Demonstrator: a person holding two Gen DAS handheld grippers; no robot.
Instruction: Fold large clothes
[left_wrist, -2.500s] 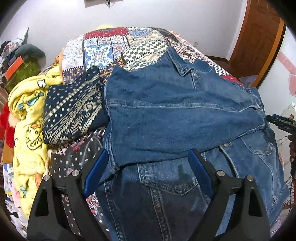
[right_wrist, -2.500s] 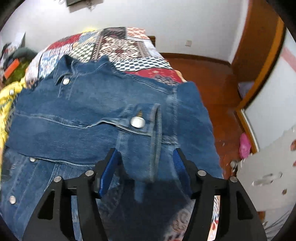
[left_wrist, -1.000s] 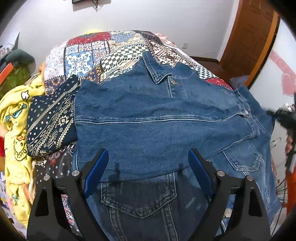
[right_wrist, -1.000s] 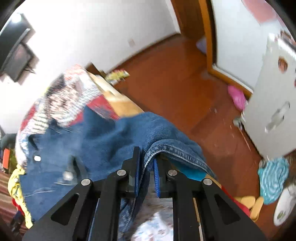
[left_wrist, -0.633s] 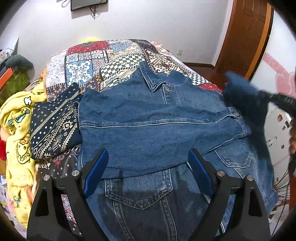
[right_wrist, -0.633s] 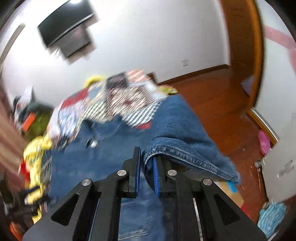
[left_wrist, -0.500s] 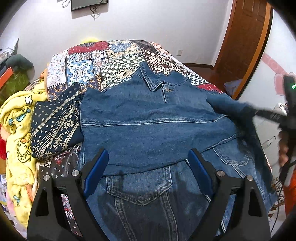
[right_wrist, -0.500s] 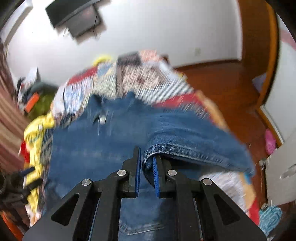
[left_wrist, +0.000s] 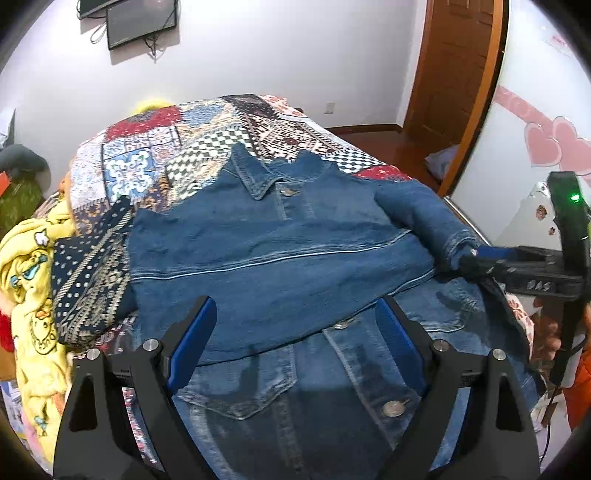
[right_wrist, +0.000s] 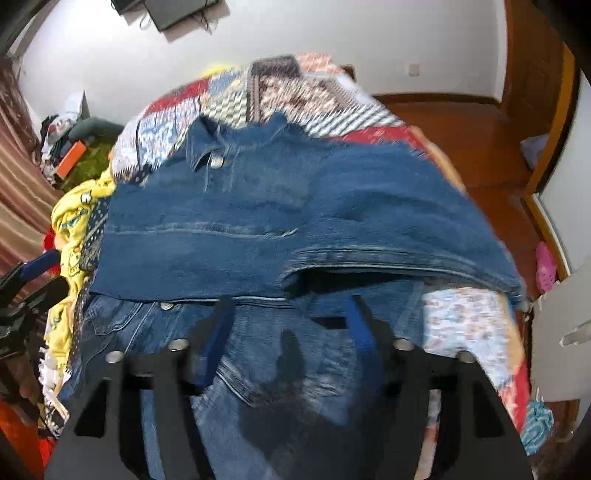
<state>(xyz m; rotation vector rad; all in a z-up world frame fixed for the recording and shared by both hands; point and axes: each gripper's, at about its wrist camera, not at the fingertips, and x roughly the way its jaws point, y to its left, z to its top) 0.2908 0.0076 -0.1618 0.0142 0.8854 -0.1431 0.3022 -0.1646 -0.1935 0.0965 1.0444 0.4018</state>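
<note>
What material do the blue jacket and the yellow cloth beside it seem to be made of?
The jacket looks like denim: faded blue weave, pale stitched seams, metal buttons, matte finish. The yellow cloth looks like soft fleece or plush, printed with cartoon figures; its fuzzy, matte surface suggests this, but the fibre cannot be told.

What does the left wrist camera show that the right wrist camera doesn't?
Only the left wrist view shows the pink heart stickers on the white wall and the right gripper at the sleeve cuff. Only the right wrist view shows the pink shoe on the wooden floor and striped curtain. Both show the blue denim jacket on the patchwork quilt, the yellow cartoon blanket and the wall-mounted screen.
</note>
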